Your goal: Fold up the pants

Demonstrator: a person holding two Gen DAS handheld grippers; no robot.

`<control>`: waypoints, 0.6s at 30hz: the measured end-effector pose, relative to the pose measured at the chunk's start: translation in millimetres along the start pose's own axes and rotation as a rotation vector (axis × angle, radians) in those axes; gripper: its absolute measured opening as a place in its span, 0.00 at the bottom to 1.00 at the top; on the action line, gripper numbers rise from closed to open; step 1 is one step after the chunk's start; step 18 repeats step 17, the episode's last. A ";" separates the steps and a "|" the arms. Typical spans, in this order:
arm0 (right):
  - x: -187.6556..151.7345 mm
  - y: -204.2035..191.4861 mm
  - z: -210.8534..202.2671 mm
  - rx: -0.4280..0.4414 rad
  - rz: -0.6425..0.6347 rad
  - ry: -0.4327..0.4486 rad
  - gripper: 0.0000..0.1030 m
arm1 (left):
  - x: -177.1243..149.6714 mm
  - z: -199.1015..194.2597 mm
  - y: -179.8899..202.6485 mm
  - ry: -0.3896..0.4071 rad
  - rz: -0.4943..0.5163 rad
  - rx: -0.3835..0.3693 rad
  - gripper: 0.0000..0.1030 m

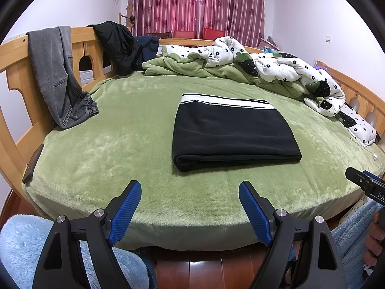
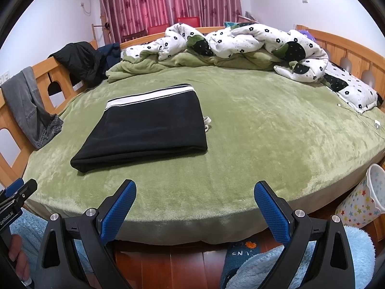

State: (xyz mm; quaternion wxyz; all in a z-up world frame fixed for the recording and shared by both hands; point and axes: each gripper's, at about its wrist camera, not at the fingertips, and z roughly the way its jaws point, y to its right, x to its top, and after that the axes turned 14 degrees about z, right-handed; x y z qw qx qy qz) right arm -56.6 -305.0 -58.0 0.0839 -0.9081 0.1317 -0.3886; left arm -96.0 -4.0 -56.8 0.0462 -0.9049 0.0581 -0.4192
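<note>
1. My left tool (image 1: 190, 190) hangs over the near edge of the bed (image 1: 120, 149), jaws spread wide with nothing between them.
2. My right tool (image 2: 195, 189) is just beside it over the same edge, jaws equally wide and holding nothing.
3. Beyond both tools, the black pants (image 1: 231, 132) lie folded into a flat rectangle on the bed's green cover, white waistband on the far side, touching neither tool.
4. Left of the pants, grey jeans (image 1: 55, 77) hang over the wooden bed rail (image 1: 14, 55).
5. Behind the pants, a crumpled flower-print quilt (image 1: 276, 69) lies along the far side of the bed.
</note>
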 end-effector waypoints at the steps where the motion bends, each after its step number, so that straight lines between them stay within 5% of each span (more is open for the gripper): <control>1: 0.1 0.3 0.0 0.002 0.000 0.000 0.94 | -0.3 0.1 0.2 0.000 0.000 0.001 0.80; 18: -1.8 -3.2 1.2 0.008 0.004 0.000 0.94 | 5.4 -8.0 4.9 0.006 0.010 -0.028 0.80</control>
